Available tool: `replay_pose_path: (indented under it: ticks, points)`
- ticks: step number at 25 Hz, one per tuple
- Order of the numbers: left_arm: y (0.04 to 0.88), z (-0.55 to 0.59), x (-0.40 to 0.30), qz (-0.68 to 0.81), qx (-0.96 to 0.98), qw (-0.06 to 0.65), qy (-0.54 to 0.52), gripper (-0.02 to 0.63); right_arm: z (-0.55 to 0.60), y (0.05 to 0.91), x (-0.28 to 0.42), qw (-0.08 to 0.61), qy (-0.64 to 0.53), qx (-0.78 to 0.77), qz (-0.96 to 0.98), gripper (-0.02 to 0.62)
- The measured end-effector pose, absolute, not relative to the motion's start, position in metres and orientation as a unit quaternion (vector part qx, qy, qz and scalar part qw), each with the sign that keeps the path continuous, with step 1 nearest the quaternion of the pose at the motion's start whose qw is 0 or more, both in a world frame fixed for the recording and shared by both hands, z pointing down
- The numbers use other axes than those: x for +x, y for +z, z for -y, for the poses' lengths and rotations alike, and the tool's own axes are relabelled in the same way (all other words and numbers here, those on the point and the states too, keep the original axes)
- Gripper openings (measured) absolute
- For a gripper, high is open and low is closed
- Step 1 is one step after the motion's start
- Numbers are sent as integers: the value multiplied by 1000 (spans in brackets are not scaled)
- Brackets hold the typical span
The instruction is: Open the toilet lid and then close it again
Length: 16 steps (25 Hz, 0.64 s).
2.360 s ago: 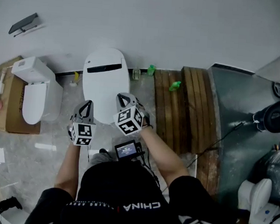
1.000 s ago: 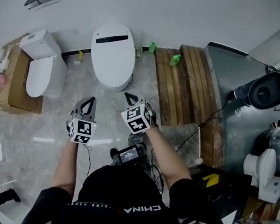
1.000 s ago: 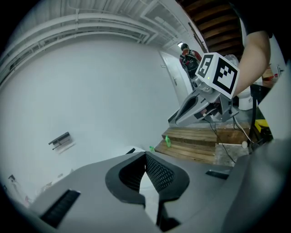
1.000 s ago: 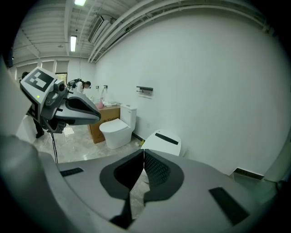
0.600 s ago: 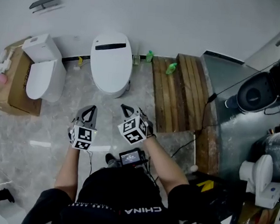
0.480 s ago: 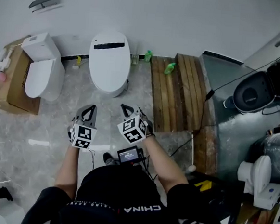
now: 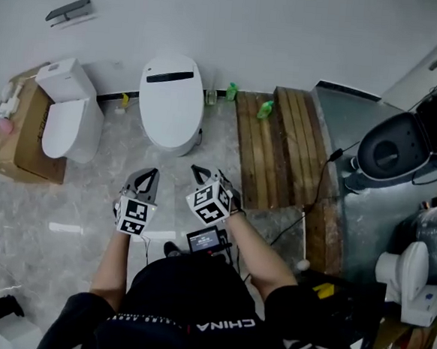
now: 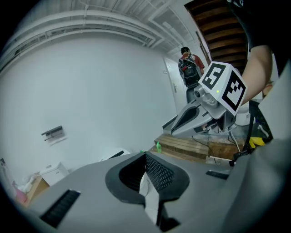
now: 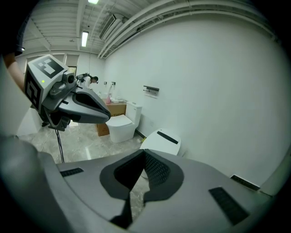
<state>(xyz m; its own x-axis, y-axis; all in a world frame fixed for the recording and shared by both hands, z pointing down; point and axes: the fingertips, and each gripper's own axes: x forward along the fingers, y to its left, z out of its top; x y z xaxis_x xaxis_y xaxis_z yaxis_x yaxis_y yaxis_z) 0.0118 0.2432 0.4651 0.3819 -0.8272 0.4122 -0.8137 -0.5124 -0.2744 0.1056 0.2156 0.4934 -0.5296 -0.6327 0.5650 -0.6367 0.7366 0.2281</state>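
The white toilet (image 7: pixel 171 102) with a black strip near its back stands against the wall, its lid down flat. Both grippers hang over the marble floor just short of its front edge, touching nothing. My left gripper (image 7: pixel 151 173) is shut and empty, and my right gripper (image 7: pixel 197 169) beside it is shut and empty too. The right gripper view looks past its closed jaws at the toilet (image 9: pixel 162 140), with the left gripper (image 9: pixel 107 115) at the left. In the left gripper view the toilet (image 8: pixel 115 156) peeks over the jaws and the right gripper (image 8: pixel 169 132) juts in from the right.
A second, smaller toilet (image 7: pixel 66 118) stands to the left beside a cardboard box (image 7: pixel 16 143). A wooden pallet (image 7: pixel 275 148) lies right of the toilet, with green bottles (image 7: pixel 265 108) at its far end. Cables and a black round device (image 7: pixel 390 152) lie further right.
My left gripper has drifted a little to the right, nearer the right gripper. Both stay shut, and the lid stays down.
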Motion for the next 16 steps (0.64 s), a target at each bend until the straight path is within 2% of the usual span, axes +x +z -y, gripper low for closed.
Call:
replay_pose_path:
  ticks: [16]
  points:
    - [473, -242, 9, -489, -827, 20, -276, 11, -215, 488, 98, 310, 3, 355, 882, 14]
